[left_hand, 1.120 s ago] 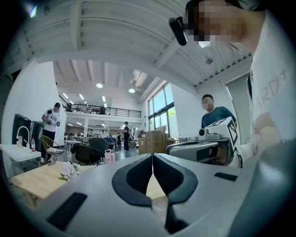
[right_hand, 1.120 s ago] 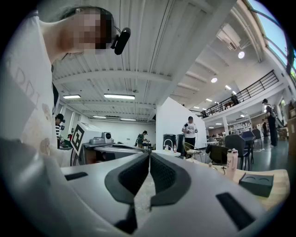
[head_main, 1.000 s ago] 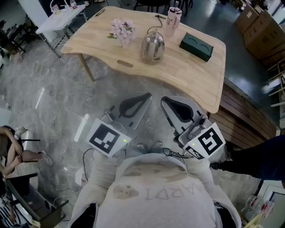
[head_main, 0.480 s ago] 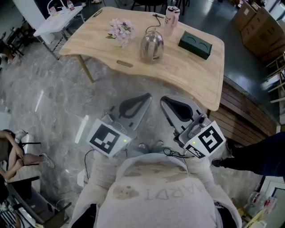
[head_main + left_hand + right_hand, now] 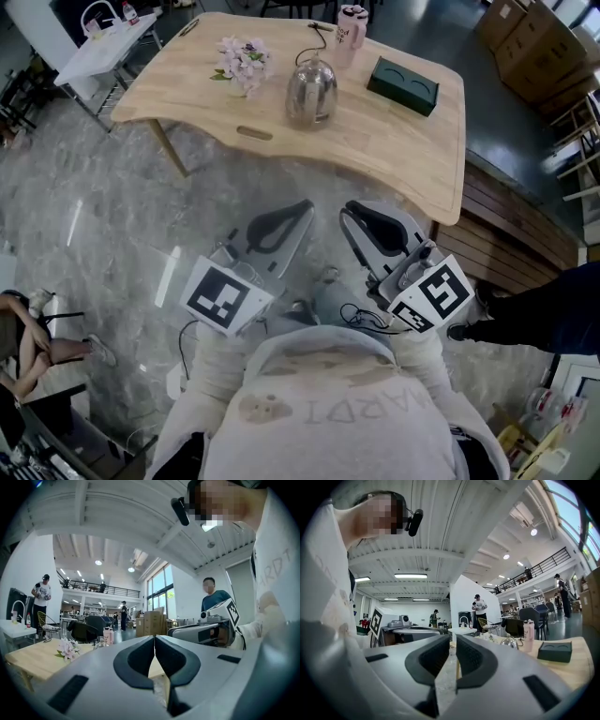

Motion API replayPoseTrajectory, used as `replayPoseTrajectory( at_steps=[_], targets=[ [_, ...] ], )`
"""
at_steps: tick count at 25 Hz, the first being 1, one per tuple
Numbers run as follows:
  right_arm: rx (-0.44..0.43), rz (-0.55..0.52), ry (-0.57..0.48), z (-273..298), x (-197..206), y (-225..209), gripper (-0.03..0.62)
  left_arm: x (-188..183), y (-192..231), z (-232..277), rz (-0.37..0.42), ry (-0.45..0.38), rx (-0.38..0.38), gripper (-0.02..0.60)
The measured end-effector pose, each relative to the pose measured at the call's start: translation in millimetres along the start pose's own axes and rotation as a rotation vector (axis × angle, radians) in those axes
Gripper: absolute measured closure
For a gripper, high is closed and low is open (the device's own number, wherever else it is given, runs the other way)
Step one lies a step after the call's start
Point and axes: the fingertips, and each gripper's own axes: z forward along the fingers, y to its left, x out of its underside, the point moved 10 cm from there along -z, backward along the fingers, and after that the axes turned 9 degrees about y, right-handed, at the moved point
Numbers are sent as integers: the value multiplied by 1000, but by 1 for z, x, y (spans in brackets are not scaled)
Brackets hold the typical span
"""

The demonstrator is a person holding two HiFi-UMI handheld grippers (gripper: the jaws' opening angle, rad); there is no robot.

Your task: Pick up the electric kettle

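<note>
The electric kettle stands upright on the wooden table, at 12 o'clock from both grippers and well apart from them, with flowers at its 10 o'clock and a dark green box at its 3 o'clock. The left gripper and the right gripper are side by side over the grey floor, each with jaws closed together and holding nothing.

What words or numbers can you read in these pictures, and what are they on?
"MARDI": faint, on the person's sweatshirt; last letter unsure.
Pink bottle: print too small to read.
Marker cubes: black-and-white patterns, no words.
</note>
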Motion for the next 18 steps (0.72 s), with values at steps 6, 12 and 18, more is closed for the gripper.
replayPoseTrajectory(
  at_steps=[6,12,18],
  targets=[
    [-17,-15,20,27,-2,-38,556,-4,32,24,-18,-1,-28,568],
    [-76,-37,38,70,-7,-102,509,-16,76,71,-5,-4,-67,568],
    [-106,-46,79,104,-11,-162,478,-35,111,110,-11,-7,-117,568]
  ],
)
